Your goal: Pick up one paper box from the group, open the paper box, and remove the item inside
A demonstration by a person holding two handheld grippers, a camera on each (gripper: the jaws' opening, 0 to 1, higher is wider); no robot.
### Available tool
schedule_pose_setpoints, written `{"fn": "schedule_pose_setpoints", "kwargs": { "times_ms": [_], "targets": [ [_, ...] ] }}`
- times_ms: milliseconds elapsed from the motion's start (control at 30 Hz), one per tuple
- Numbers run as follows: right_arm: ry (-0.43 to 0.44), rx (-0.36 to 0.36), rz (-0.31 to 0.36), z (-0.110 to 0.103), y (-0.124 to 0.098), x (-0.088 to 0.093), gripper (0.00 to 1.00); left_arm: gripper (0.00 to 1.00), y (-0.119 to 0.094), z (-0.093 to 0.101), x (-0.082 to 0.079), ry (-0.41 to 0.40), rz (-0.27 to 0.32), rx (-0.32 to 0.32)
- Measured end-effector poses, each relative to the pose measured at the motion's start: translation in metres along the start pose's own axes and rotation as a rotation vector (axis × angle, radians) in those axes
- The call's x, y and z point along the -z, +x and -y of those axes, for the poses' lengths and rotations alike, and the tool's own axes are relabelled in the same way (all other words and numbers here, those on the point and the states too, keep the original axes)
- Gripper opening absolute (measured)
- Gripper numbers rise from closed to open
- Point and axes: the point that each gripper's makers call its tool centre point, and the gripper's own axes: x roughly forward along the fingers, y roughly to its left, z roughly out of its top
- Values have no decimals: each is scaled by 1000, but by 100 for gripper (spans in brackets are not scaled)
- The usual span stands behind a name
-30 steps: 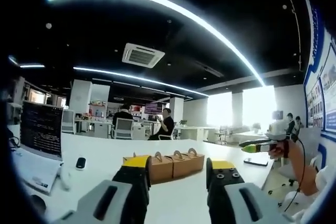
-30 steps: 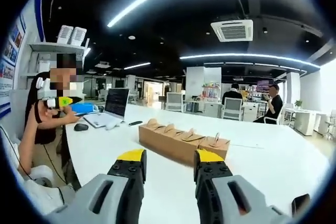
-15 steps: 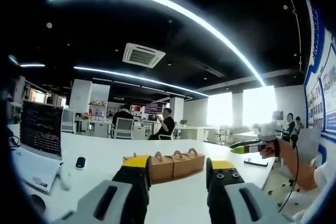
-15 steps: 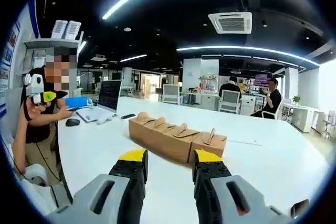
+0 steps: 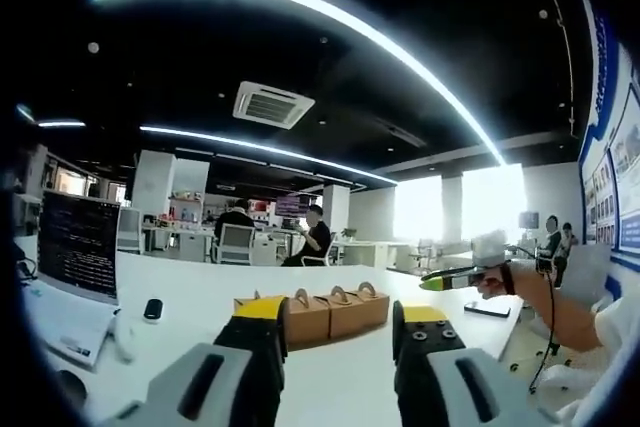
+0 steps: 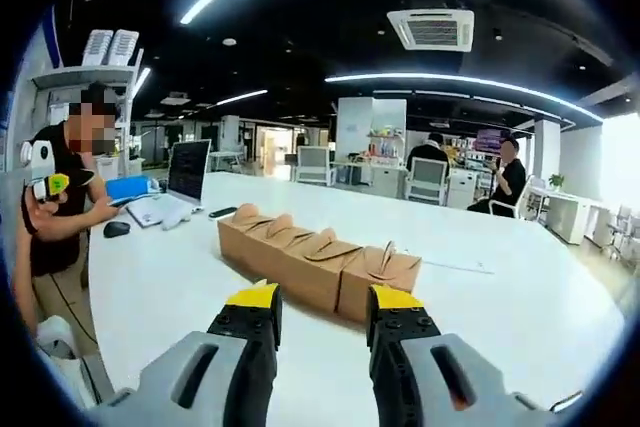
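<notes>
A row of several brown paper boxes (image 6: 300,259) with curved handle tabs stands on the white table (image 6: 500,312). My right gripper (image 6: 323,299) is open, its yellow-tipped jaws just short of the row's near end, with nothing between them. In the left gripper view the same boxes (image 5: 330,313) lie farther off, beyond my open, empty left gripper (image 5: 340,313). The right gripper (image 5: 435,281) comes in from the right there, held in a hand above the table. The left gripper (image 6: 55,184) appears at the far left of the right gripper view, held by the person.
An open laptop (image 5: 78,245), a dark mouse (image 5: 153,310) and a phone (image 5: 487,309) lie on the table. In the right gripper view the laptop (image 6: 186,173), mouse (image 6: 117,229) and another phone (image 6: 222,212) sit left of the boxes. People sit at desks far behind.
The right gripper has moved in toward the boxes, which now look larger in its view. In the left gripper view it has travelled leftward. The left gripper has stayed still.
</notes>
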Motion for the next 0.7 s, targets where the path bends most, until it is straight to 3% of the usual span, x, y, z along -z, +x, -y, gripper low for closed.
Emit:
{"fn": "schedule_pose_setpoints", "kwargs": {
  "times_ms": [233, 567, 700],
  "targets": [
    [6, 15, -29, 10, 19, 4, 35, 43, 0, -1, -1, 2, 4, -2],
    [114, 29, -40, 25, 40, 11, 38, 43, 4, 2, 5, 12, -19, 11],
    [119, 42, -42, 29, 46, 9, 37, 43, 3, 3, 4, 14, -16, 16]
  ]
}}
